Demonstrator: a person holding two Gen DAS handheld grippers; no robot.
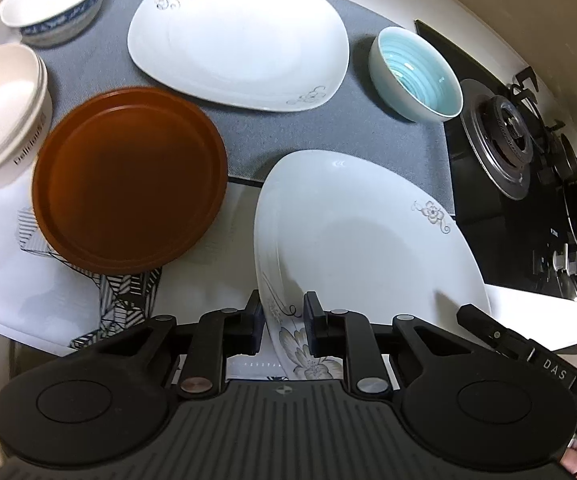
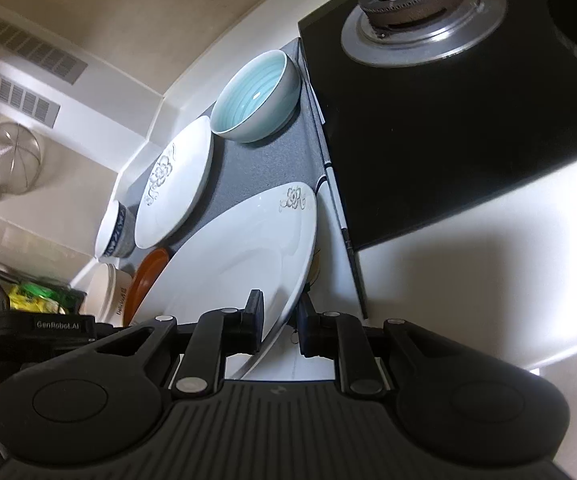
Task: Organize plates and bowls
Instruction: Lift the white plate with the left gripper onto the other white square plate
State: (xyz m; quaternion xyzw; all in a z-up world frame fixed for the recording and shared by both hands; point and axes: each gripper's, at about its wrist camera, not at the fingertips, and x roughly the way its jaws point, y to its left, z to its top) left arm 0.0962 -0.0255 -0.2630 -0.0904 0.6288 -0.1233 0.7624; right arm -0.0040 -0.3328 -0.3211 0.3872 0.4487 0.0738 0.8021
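My right gripper (image 2: 280, 326) straddles the tilted white plate's (image 2: 240, 256) rim, counter's stove-side edge beside it.

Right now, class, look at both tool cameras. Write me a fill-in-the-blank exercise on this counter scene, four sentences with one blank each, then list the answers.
1. Both the left tool and the right tool straddle the rim of the same white ____.
2. The small bowl beside the stove is ____ inside.
3. The round plate is ____ in colour.
4. Counting the one between the tools, there are ____ white flowered plates.

Answers: plate; blue; brown; two
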